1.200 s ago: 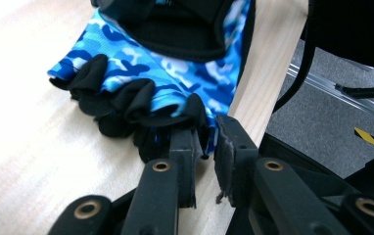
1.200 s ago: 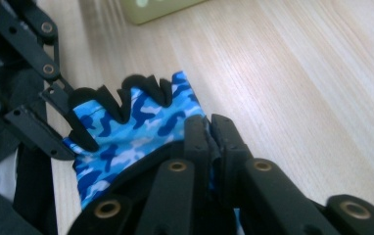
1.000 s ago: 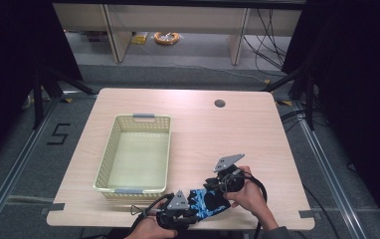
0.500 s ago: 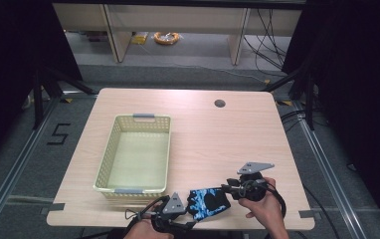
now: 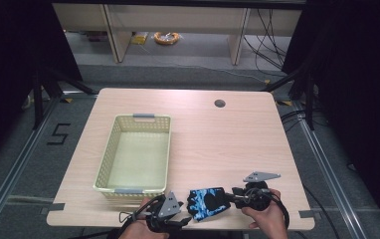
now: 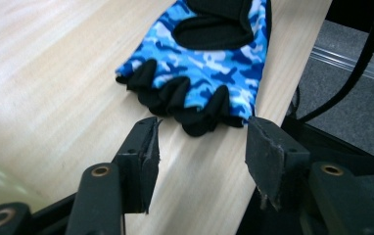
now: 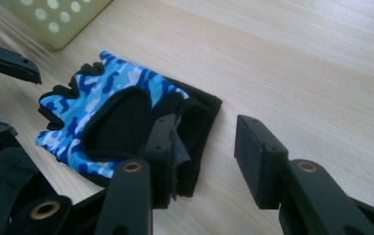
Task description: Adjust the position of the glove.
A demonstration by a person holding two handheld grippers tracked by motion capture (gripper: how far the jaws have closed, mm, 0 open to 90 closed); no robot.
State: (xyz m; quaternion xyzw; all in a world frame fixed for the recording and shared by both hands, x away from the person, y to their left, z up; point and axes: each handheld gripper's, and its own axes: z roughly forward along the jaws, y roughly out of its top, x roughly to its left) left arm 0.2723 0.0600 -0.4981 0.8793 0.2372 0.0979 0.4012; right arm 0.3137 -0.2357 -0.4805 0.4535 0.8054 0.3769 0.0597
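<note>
While the blue camouflage glove [image 5: 207, 200] lies flat on the tabletop [image 5: 218, 144] close to the near edge, a hand-held gripper sits at either end of it. Taking the glove as the landmark, the left hand-held gripper [image 6: 200, 142] is just off its fingertip end, jaws parted and having just been opening, with bare wood and only the tips of the black finger stubs between them; the pads press on nothing. The right hand-held gripper [image 7: 202, 147] is at the glove's cuff end, its jaws likewise spread and having just been opening. One jaw stands in front of the black cuff and the other over bare wood beside the cuff; I cannot tell whether the first one touches the fabric, but nothing is clamped.

From the high view, the pale yellow basket [image 5: 137, 119] stands beyond the glove and to its left, near but apart. A small round hole [image 5: 220, 103] in the tabletop lies well beyond the glove, toward the far edge. A person's hand [image 5: 265, 216] wraps the right hand-held gripper's body, just right of the glove.
</note>
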